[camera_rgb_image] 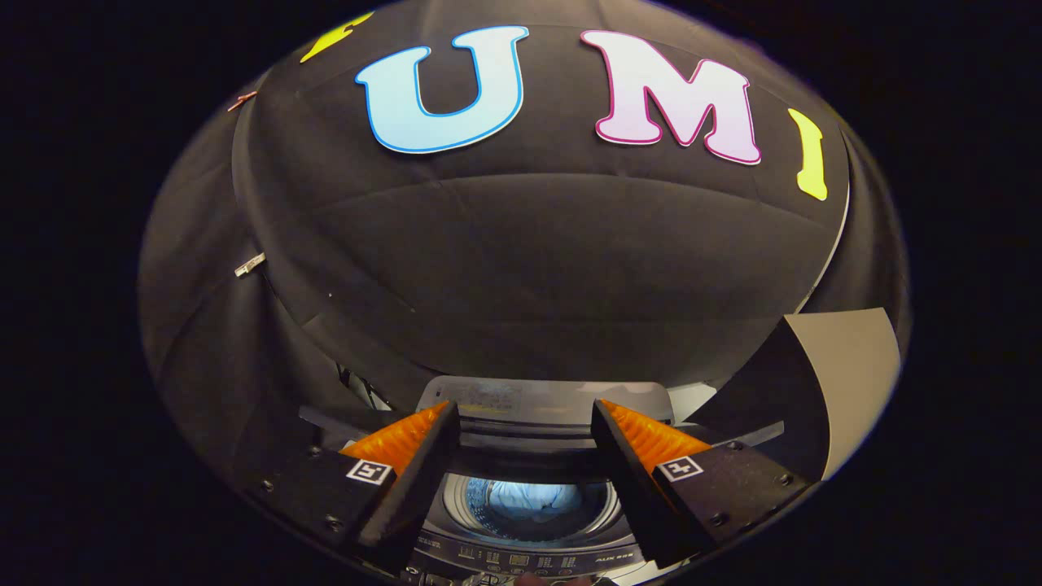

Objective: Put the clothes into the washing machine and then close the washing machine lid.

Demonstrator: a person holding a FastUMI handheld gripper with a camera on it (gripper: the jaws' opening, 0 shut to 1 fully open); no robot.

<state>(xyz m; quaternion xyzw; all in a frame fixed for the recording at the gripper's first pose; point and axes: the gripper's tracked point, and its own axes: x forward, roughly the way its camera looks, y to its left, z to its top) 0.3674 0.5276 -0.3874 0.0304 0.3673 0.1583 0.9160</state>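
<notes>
The gripper is hanging open and empty above the washing machine, blue clothes lying in the drum, so closing the raised lid looks next.

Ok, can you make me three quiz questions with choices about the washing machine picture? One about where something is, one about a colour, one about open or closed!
1. Where is the clothing?
A. inside the washing machine drum
B. pinched by the gripper
C. hanging on the wall

2. What colour is the clothing?
A. red
B. light blue
C. green

3. How is the lid?
A. shut
B. missing
C. raised open

Answers:
1. A, it lies in the round drum below the fingers.
2. B, the bundle looks pale blue.
3. C, the drum shows and the lid stands behind it.
</notes>
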